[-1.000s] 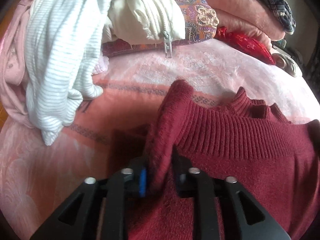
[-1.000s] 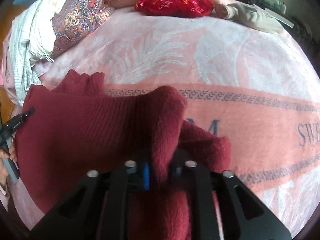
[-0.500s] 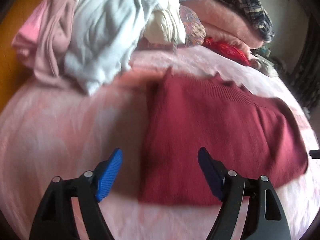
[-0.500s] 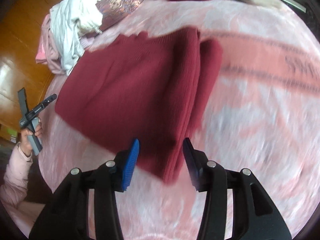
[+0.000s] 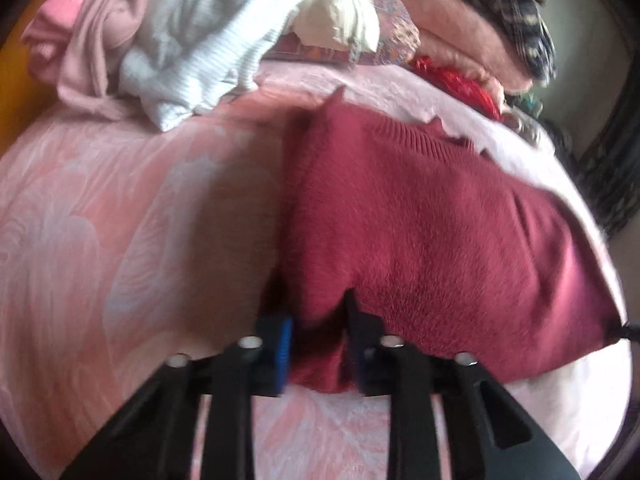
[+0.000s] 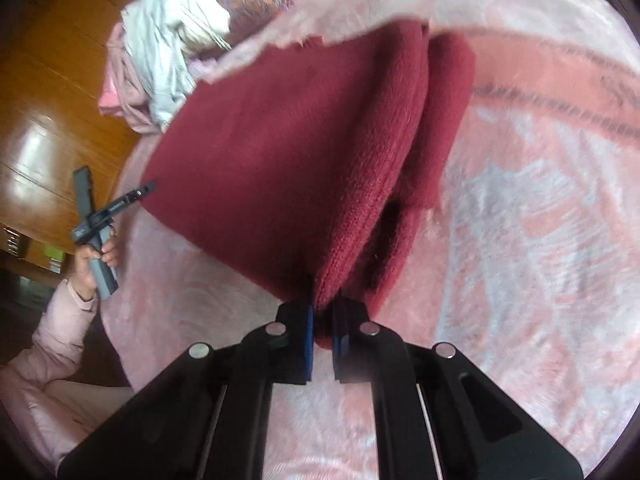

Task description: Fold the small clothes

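Dark red knit fills both grips: the left gripper (image 5: 316, 344) pinches the near left corner of the sweater (image 5: 420, 232), and the right gripper (image 6: 322, 340) is closed on its near right corner, where several layers bunch. The sweater lies on the pink blanket (image 5: 120, 220), its sleeves tucked in, collar at the far end. If either bite is shallow, the thick fold could slip out during a lift, spilling the tucked sleeve. Uneven lifting would skew the fold. The heap of clothes (image 5: 192, 40) lies just beyond.
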The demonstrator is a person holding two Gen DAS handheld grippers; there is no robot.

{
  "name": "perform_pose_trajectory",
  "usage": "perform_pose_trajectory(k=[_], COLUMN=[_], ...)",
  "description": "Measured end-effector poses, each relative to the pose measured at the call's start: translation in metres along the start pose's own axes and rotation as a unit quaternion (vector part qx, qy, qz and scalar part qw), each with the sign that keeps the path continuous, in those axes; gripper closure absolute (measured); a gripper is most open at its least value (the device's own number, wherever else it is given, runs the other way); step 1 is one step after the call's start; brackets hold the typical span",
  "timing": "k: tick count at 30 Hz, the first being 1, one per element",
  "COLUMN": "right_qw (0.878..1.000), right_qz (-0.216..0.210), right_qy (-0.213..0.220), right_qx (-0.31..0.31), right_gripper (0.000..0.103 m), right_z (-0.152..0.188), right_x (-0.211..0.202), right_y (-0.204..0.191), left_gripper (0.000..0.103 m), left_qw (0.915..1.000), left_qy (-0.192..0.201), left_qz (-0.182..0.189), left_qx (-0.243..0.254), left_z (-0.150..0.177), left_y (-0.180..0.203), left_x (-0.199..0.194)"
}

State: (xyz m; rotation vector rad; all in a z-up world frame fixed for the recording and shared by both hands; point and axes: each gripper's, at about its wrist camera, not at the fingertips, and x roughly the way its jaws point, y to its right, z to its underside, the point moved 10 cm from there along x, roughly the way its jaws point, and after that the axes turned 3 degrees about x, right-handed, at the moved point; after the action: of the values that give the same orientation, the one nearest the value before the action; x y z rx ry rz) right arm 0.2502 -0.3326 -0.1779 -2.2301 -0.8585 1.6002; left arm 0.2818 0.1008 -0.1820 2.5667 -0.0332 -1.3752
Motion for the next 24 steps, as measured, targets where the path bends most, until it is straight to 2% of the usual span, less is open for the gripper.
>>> perform_pose_trajectory(k=[2, 4, 9, 13, 16, 18, 20, 21, 23, 24], right_qw=[1.000, 1.000, 0.995, 0.997, 0.998, 0.998, 0.998, 0.998, 0.997, 0.996], right_qz=[0.001, 0.014, 0.073, 0.045, 0.036, 0.052, 0.057, 0.060, 0.071, 0.080], right_qy=[0.009, 0.000, -0.060, -0.059, -0.045, -0.024, -0.004, 0.012, 0.032, 0.041], right_qx=[-0.009, -0.022, -0.015, 0.007, 0.001, -0.015, -0.016, -0.014, -0.010, -0.003], right_gripper=[0.098, 0.098, 0.098, 0.095, 0.083, 0.082, 0.075, 0.072, 0.054, 0.054], right_z=[-0.001, 0.004, 0.030, 0.028, 0.021, 0.008, -0.010, -0.024, -0.053, -0.070], right_x=[-0.011, -0.008, 0.041, 0.041, 0.024, 0.009, -0.003, -0.010, -0.012, -0.011], right_y=[-0.002, -0.001, 0.032, 0.037, 0.030, 0.027, 0.026, 0.024, 0.025, 0.030], left_gripper=[0.086, 0.087, 0.086, 0.085, 0.083, 0.080, 0.080, 0.077, 0.071, 0.070], left_qw=[0.9997, 0.9998, 0.9991, 0.9970, 0.9980, 0.9991, 0.9992, 0.9989, 0.9983, 0.9980], left_qy=[0.002, 0.002, -0.015, -0.006, -0.004, 0.000, 0.014, 0.018, 0.025, 0.028], left_qz=[0.015, 0.013, -0.025, -0.044, -0.036, -0.025, -0.025, -0.028, -0.036, -0.040], left_qx=[-0.018, -0.014, 0.030, 0.063, 0.052, 0.034, 0.029, 0.032, 0.038, 0.040], left_z=[-0.003, -0.002, 0.010, 0.013, 0.010, 0.004, -0.008, -0.013, -0.025, -0.032], left_y=[-0.005, -0.007, -0.005, -0.001, -0.001, -0.001, 0.000, 0.002, 0.006, 0.010], left_x=[-0.007, -0.006, 0.012, 0.014, 0.007, -0.002, -0.011, -0.012, -0.011, -0.009])
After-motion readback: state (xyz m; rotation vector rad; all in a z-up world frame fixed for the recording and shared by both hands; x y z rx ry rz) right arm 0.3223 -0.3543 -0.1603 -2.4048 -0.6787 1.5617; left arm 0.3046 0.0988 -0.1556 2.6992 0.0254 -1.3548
